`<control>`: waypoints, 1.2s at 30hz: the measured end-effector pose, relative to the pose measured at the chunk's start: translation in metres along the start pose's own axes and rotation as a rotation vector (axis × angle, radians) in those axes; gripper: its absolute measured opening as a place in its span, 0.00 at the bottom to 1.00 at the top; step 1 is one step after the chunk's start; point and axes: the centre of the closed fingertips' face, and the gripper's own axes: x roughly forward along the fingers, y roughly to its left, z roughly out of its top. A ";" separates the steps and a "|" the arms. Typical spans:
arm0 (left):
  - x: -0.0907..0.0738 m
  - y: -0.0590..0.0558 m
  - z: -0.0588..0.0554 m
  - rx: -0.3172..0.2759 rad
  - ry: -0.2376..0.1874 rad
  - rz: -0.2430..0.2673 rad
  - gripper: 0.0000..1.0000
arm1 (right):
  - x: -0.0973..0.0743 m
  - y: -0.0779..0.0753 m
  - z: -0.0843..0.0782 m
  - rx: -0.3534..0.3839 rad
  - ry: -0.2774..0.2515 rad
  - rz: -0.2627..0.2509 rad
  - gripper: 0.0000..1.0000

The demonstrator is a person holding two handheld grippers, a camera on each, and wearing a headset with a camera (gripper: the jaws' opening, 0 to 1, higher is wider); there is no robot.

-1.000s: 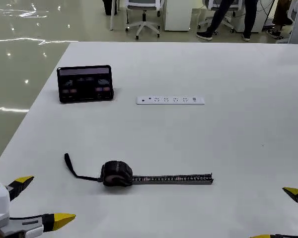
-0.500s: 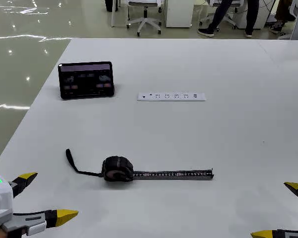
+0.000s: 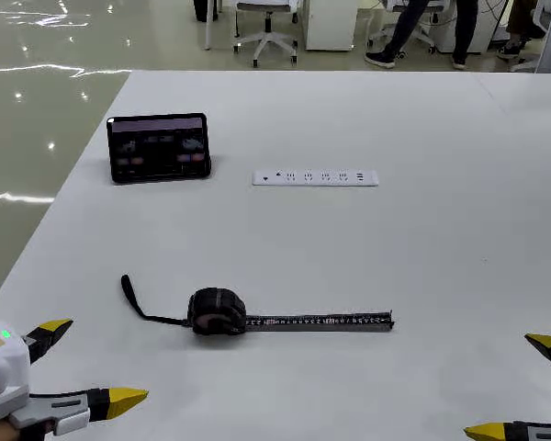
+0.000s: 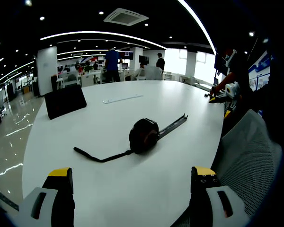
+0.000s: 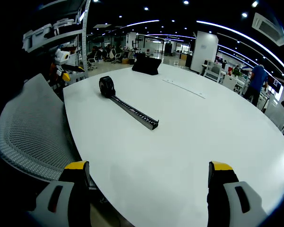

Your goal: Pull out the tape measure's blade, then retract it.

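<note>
Tape measure [image 3: 218,311] sits on the white worktop [image 3: 422,239], case on its side. Blade [image 3: 321,321] is out, lying flat and running right from the case to the end hook [image 3: 390,321]. Wrist strap [image 3: 138,303] trails off the case's left side.

Left tongs [image 3: 96,360]: spread wide, holding nothing, nearer the person than the tape measure and to its left, well apart from it. Right tongs [image 3: 512,386]: also wide and empty, nearer than the tape measure and off to its right, past the end hook and clear of it.

Tablet [image 3: 158,149] stands beyond the tape measure to its left. Power strip [image 3: 315,177] lies beyond it, slightly right.

Judgement: the pull-out looks done and retraction remains.
- Pin the case first with the left tongs, squarely across its sides, so it does not skid when the spring takes up.
- Take the blade with the right tongs just behind the hook and walk it back towards the case, not letting it snap.
- Keep the blade low and straight, since a kink would jam the mouth.
- Whether a lock is holding the blade cannot be told from here
</note>
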 end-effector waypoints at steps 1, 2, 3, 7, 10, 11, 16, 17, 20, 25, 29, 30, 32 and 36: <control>0.000 0.000 0.000 0.001 0.000 0.003 1.00 | 0.000 0.000 0.000 -0.003 0.001 0.001 1.00; 0.000 0.001 0.000 0.002 -0.001 0.005 1.00 | 0.000 0.000 0.000 -0.005 0.002 0.002 1.00; 0.000 0.001 0.000 -0.001 -0.003 0.007 1.00 | 0.001 0.001 0.000 -0.007 0.005 0.005 1.00; 0.000 -0.001 -0.003 0.003 0.009 0.005 1.00 | 0.000 0.000 0.003 -0.009 0.000 0.005 1.00; 0.001 -0.001 -0.004 0.003 0.011 0.005 1.00 | -0.001 0.000 0.004 -0.008 -0.001 0.002 1.00; 0.001 -0.001 -0.004 0.004 0.012 0.006 1.00 | -0.001 0.000 0.004 -0.009 0.000 0.004 1.00; 0.000 0.002 -0.005 -0.008 0.010 0.014 1.00 | -0.002 0.000 0.004 -0.015 0.007 0.004 1.00; 0.000 0.002 -0.005 -0.010 0.009 0.013 1.00 | -0.002 0.000 0.004 -0.015 0.005 0.004 1.00; -0.001 0.002 -0.006 -0.009 0.013 0.018 1.00 | -0.002 -0.001 0.006 -0.017 0.006 0.007 1.00; -0.001 -0.002 -0.008 -0.018 0.015 0.019 1.00 | -0.002 0.000 0.009 -0.030 0.010 0.015 1.00; 0.000 -0.004 -0.009 -0.017 0.021 0.013 1.00 | -0.001 0.000 0.010 -0.028 0.010 0.013 1.00; 0.001 -0.004 -0.009 -0.018 0.022 0.012 1.00 | -0.001 0.000 0.011 -0.028 0.009 0.014 1.00; 0.001 -0.003 -0.008 -0.018 0.022 0.013 1.00 | -0.001 0.001 0.011 -0.030 0.011 0.018 1.00; 0.001 -0.002 -0.005 -0.020 0.016 0.017 1.00 | 0.000 0.002 0.010 -0.033 0.016 0.025 1.00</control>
